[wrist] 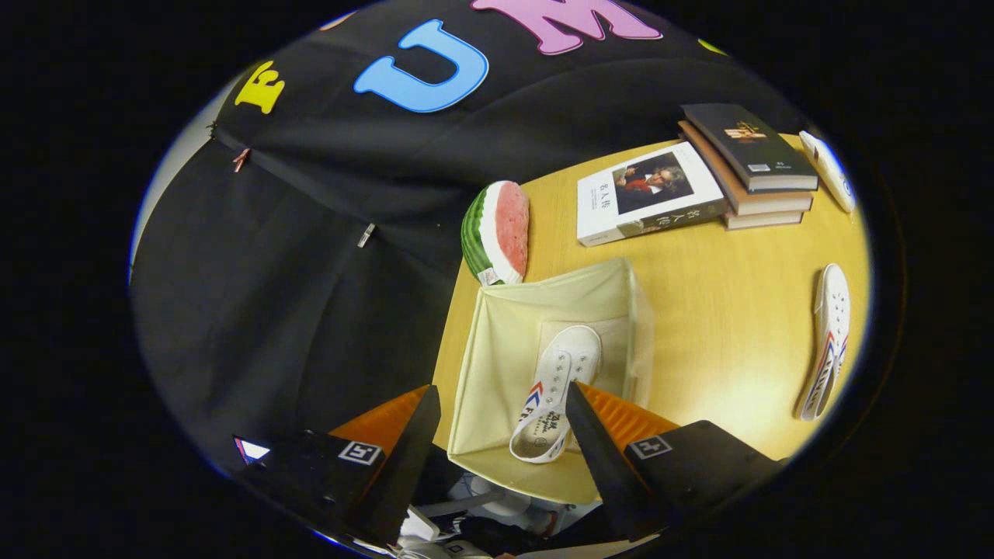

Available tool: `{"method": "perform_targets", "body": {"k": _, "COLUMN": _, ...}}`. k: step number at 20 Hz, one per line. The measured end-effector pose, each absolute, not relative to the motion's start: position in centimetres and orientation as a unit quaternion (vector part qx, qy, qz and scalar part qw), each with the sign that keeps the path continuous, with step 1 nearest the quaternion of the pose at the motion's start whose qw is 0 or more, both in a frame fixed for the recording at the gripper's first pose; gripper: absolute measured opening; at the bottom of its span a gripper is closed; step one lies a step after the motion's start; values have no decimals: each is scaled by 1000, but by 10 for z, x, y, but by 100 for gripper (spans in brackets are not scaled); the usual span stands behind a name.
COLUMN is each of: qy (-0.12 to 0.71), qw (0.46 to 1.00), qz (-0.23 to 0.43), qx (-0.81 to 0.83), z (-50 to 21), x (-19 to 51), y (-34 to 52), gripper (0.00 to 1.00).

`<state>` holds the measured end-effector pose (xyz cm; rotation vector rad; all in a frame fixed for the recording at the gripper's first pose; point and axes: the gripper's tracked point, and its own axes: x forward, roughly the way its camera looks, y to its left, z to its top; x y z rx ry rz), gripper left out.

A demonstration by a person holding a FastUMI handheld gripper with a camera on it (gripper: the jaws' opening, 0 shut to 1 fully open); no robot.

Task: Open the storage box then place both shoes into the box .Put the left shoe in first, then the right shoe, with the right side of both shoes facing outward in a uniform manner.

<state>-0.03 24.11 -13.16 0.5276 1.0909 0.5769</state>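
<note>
An open cream fabric storage box (497, 365) stands on the wooden table, just ahead of my fingers. Inside it a white canvas shoe (557, 388) with a red and blue stripe leans against the near wall, toe pointing away. My gripper (501, 404) hovers above the box's near edge, open, with a wide gap between the fingers and nothing pressed by them. The shoe's heel sits close to the right finger (594, 435). A second white shoe (828, 338) of the same kind lies on its side on the table, well to the right of the box.
A watermelon-slice toy (497, 231) rests just beyond the box's far corner. A white book (648, 200) and a stack of books (749, 167) lie farther back on the table (722, 310). A white object (829, 171) lies beside the stack. Black cloth hangs left of the table.
</note>
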Motion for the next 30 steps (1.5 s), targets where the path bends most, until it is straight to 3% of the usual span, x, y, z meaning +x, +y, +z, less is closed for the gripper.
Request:
{"method": "perform_targets", "body": {"k": 7, "qy": 466, "qw": 812, "qz": 244, "qx": 252, "z": -90, "x": 20, "y": 138, "gripper": 99}}
{"method": "perform_targets", "body": {"k": 13, "qy": 450, "qw": 846, "qz": 201, "qx": 203, "z": -108, "x": 36, "y": 35, "gripper": 99}}
{"method": "perform_targets", "body": {"k": 21, "qy": 493, "qw": 855, "qz": 101, "qx": 123, "z": -204, "x": 36, "y": -111, "gripper": 99}}
{"method": "perform_targets", "body": {"k": 30, "qy": 603, "qw": 772, "qz": 58, "qx": 194, "z": -333, "x": 17, "y": -149, "gripper": 99}}
